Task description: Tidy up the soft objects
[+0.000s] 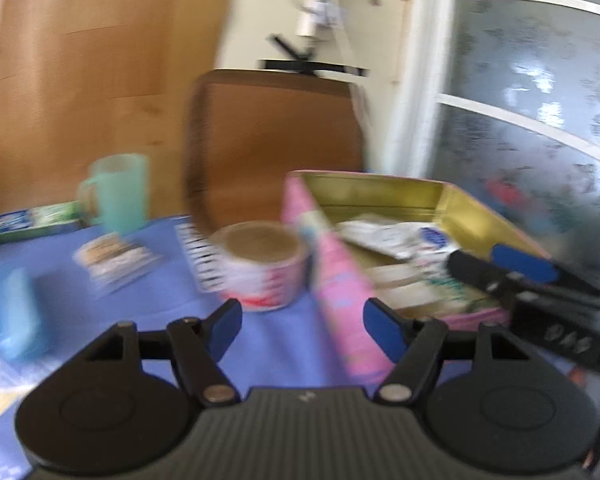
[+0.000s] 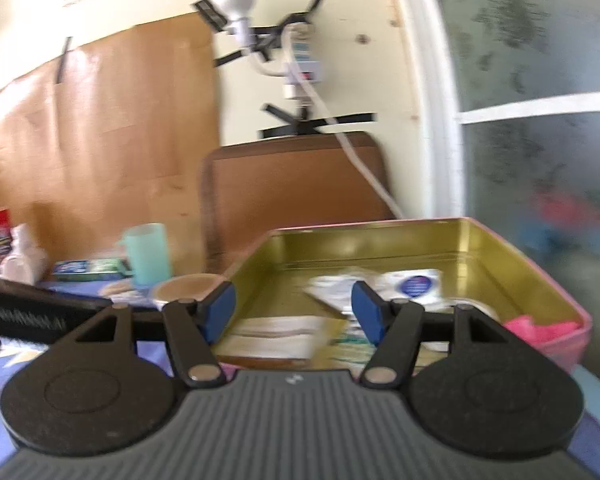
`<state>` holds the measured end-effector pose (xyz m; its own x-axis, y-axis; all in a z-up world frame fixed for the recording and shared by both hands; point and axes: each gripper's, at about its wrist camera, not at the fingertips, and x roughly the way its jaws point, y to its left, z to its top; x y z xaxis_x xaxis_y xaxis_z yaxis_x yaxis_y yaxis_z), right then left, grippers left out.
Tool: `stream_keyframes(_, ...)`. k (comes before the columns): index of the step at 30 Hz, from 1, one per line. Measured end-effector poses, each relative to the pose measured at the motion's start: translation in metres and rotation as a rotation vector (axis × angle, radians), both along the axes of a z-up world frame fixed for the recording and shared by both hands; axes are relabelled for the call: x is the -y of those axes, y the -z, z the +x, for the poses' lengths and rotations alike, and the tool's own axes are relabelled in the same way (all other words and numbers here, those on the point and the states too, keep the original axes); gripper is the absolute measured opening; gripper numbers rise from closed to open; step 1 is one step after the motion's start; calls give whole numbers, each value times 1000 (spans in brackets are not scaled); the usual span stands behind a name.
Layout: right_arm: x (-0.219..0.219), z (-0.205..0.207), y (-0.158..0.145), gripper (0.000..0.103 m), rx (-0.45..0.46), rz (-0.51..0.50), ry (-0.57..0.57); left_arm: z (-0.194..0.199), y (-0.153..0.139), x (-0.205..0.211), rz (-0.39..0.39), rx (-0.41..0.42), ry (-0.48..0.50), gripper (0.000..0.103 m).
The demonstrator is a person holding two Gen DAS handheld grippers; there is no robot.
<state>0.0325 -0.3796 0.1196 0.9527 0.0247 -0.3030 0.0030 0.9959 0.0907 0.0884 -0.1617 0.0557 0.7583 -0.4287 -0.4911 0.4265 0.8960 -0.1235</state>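
Note:
A pink tin box with a gold inside (image 1: 472, 216) (image 2: 496, 256) stands on the blue tablecloth (image 1: 140, 280) and holds white sachets (image 1: 412, 240) (image 2: 404, 284), flat packets (image 2: 276, 336) and a pink soft item (image 2: 540, 328). My left gripper (image 1: 302, 326) is open and empty, low over the cloth beside the box's left wall. My right gripper (image 2: 294, 312) is open and empty, above the box's near edge; it also shows in the left wrist view (image 1: 516, 272). Loose packets (image 1: 112, 260) and a light blue soft object (image 1: 16, 316) lie on the cloth at left.
A paper cup with a brown lid (image 1: 260, 264) (image 2: 188, 284) stands left of the box. A mint green mug (image 1: 120, 192) (image 2: 148, 252) and a flat green-blue pack (image 1: 28, 220) (image 2: 88, 268) stand further back. A brown chair back (image 1: 276, 140), wall and window lie behind.

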Motion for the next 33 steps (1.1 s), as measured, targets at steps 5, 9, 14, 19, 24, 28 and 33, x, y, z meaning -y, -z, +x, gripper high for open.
stream_keyframes(5,-46,8,-6,66,-21,-23,-161,6,18,-68,25,-19,-154,69)
stream_keyframes(9,-81,24,-1,66,-80,-19,-270,17,37,-111,105,-51,-310,69)
stream_keyframes(14,-109,47,19,66,-193,24,-328,23,50,-142,105,-84,-388,69)
stream_keyframes(19,-121,58,44,66,-305,61,-322,20,57,-150,72,-93,-379,70)
stream_keyframes(24,-121,57,50,66,-334,73,-302,21,59,-147,72,-97,-362,70)
stream_keyframes(28,-123,53,50,66,-330,64,-299,21,59,-146,71,-96,-358,71)
stream_keyframes(33,-125,56,51,67,-332,62,-297,20,59,-145,71,-91,-358,73)
